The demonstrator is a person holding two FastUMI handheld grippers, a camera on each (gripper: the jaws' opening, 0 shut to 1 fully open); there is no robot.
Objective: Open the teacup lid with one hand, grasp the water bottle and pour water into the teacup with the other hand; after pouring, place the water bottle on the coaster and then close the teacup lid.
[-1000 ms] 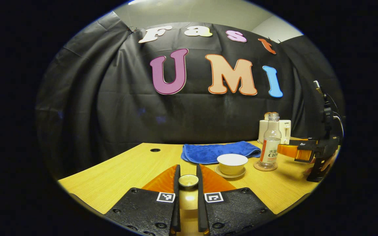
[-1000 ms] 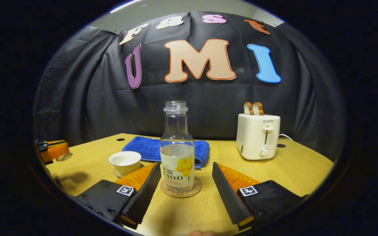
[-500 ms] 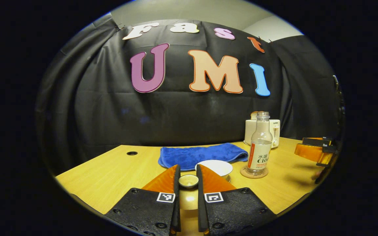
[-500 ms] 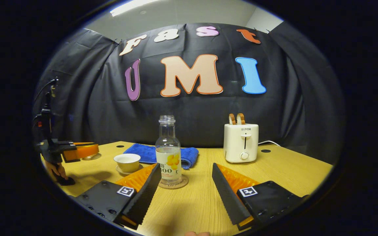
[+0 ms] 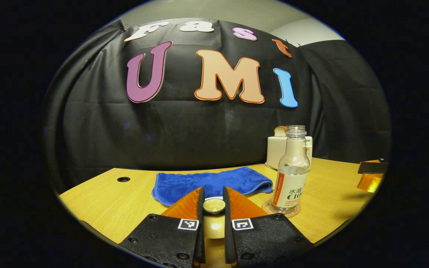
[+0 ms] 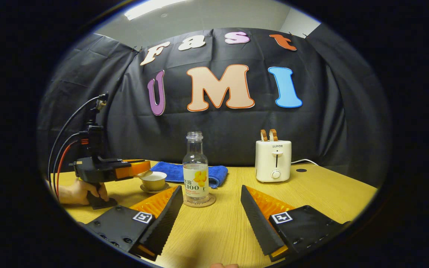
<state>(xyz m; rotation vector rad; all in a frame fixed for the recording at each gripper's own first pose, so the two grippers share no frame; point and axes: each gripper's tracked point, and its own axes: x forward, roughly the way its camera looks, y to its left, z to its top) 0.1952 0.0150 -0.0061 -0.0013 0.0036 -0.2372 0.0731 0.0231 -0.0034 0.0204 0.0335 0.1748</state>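
Pinching the teacup lid (image 5: pixel 214 206) by its knob, our left gripper (image 5: pixel 213 203) hangs just above the teacup (image 6: pixel 154 180). Our right gripper (image 6: pixel 211 203) is spread wide, well short of the water bottle (image 6: pixel 195 167) standing upright on its coaster (image 6: pixel 199 202), on the wooden table (image 6: pixel 311 190).

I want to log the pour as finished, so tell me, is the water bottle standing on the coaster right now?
Yes, the water bottle stands upright on the coaster, between and beyond the open right gripper.
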